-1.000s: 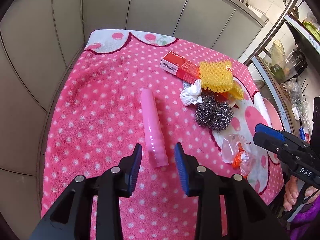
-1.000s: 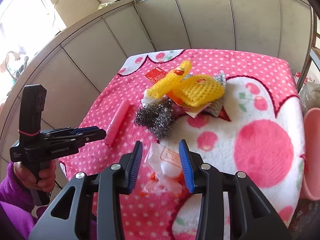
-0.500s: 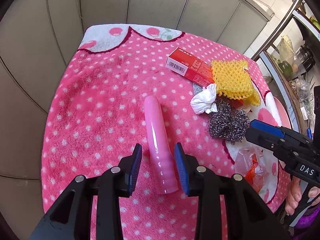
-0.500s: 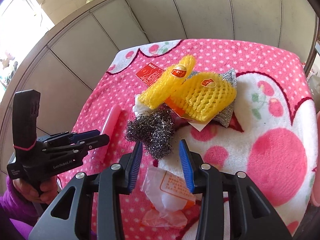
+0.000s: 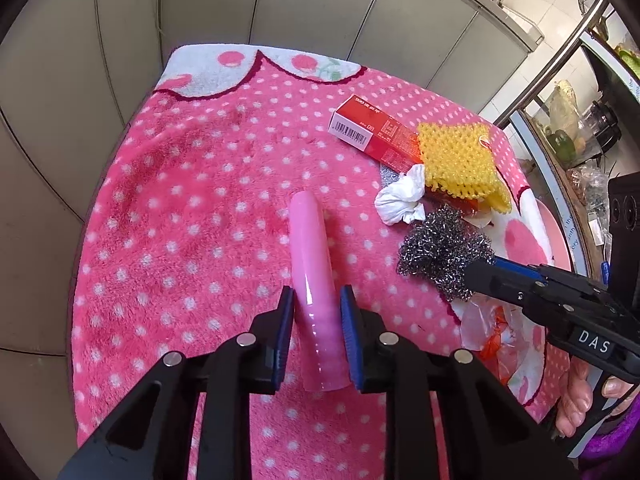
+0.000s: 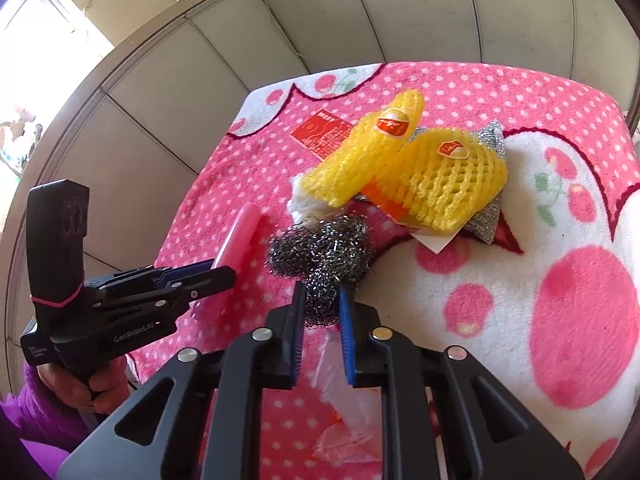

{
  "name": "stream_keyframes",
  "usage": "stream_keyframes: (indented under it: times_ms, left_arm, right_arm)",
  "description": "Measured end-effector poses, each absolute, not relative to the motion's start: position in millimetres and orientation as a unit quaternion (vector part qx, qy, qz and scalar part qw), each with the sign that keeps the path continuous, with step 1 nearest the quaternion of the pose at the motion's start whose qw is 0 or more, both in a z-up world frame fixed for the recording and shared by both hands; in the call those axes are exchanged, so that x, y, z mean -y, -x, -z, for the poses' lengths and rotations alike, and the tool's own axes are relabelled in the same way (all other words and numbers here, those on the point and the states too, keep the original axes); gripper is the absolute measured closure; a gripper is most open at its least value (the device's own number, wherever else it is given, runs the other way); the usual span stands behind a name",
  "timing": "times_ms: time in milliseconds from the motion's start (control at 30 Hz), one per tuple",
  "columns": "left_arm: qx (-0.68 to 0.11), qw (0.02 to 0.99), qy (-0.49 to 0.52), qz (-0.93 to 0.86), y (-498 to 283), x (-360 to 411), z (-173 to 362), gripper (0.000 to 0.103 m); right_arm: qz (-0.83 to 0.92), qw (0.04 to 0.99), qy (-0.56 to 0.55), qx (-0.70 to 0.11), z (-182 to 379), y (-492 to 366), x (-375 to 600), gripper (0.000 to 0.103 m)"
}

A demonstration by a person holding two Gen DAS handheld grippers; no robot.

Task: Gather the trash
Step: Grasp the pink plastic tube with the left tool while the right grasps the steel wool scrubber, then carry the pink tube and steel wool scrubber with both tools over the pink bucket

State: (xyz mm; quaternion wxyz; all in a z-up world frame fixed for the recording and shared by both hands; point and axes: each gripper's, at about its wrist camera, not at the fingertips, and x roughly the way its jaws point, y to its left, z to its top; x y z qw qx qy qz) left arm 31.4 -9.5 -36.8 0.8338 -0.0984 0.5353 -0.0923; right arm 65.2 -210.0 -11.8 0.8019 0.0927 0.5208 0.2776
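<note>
My left gripper (image 5: 315, 334) is closing on the pink tube (image 5: 314, 280), its blue pads against the tube's near end, which lies on the pink dotted blanket (image 5: 192, 208). My right gripper (image 6: 322, 322) is closing too, nearly narrow, with the near lobe of the steel wool scourer (image 6: 320, 256) pinched between the pads; a crumpled clear plastic bag (image 6: 348, 412) lies beneath its fingers. Just past the scourer sits a wad of white tissue (image 5: 402, 200). Farther on, yellow foam fruit nets (image 6: 420, 176) overlap a red carton (image 5: 376, 134).
</note>
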Motion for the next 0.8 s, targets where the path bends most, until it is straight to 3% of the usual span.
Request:
stream_keyframes:
  times_ms: [800]
  left_arm:
    - [-0.454,0.876,0.085,0.138,6,34,-38,0.081]
  right_arm:
    - [-0.289,0.854,-0.123,-0.415,-66,-5,252,0.09]
